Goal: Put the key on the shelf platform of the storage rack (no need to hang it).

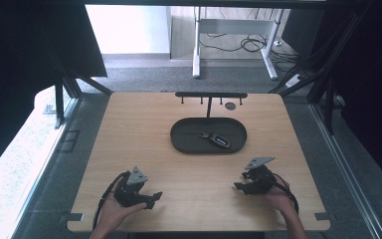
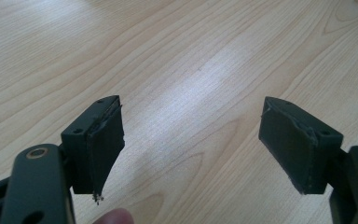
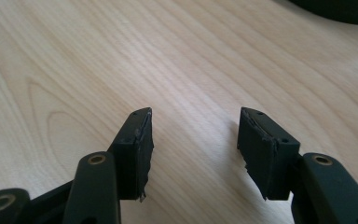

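1. On the wooden table (image 1: 129,129), the left gripper (image 1: 151,198) rests low at about 7 o'clock; its jaws stand wide apart with bare wood between the pads (image 2: 103,149)
2. The right gripper (image 1: 239,185) sits at about 5 o'clock, jaws also parted, somewhat less widely, and holding nothing
3. The nearest thing to work on is the small dark key fob (image 1: 214,139), lying flat inside the black oval tray (image 1: 184,144) at the table's middle, toward 12 o'clock from both hands and well apart from them
4. Behind the tray stands a black hook rack (image 1: 210,94), at 12 o'clock near the far edge
5. The right gripper is the nearer one, so I judge it better placed to reach; it should come in over the tray's near rim rather than dragging across it
6. Turn the jaws to straddle the fob's narrow width, not its length
7. Lower until the pads flank its sides, then close gently, since a flat fob may slip or skate on the tray floor
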The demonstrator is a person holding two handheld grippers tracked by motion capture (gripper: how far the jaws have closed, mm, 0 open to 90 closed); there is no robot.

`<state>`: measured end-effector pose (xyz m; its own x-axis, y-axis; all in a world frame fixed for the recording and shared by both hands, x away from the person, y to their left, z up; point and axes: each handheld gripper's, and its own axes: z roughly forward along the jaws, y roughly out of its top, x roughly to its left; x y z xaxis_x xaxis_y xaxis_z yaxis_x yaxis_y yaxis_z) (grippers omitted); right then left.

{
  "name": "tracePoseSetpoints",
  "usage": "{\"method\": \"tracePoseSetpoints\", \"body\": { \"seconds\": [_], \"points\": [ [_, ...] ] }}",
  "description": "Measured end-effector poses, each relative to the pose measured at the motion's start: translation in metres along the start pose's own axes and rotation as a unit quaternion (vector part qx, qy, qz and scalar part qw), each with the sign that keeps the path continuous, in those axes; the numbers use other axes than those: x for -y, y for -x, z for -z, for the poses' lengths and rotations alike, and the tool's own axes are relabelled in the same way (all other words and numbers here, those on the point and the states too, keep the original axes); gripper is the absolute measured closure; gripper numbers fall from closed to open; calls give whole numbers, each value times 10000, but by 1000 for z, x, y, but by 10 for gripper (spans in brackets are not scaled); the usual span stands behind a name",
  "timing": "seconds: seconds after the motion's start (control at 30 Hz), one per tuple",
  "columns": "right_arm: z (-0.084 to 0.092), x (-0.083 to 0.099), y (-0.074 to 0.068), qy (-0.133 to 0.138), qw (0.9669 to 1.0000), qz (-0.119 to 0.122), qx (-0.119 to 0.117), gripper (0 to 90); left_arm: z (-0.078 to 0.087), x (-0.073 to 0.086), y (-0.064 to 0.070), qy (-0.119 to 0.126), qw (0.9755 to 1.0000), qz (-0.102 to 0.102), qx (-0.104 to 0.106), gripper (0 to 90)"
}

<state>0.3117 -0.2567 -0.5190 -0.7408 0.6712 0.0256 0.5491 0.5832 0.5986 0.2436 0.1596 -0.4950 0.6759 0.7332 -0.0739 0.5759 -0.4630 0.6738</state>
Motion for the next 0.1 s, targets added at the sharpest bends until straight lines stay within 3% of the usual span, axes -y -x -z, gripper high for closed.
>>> {"method": "tracePoseSetpoints", "body": {
  "seconds": [0.1],
  "points": [
    [0,3,3,89,9999,-87,104,435,0,0,0,4,10000,-26,12,223]
  ]
}}
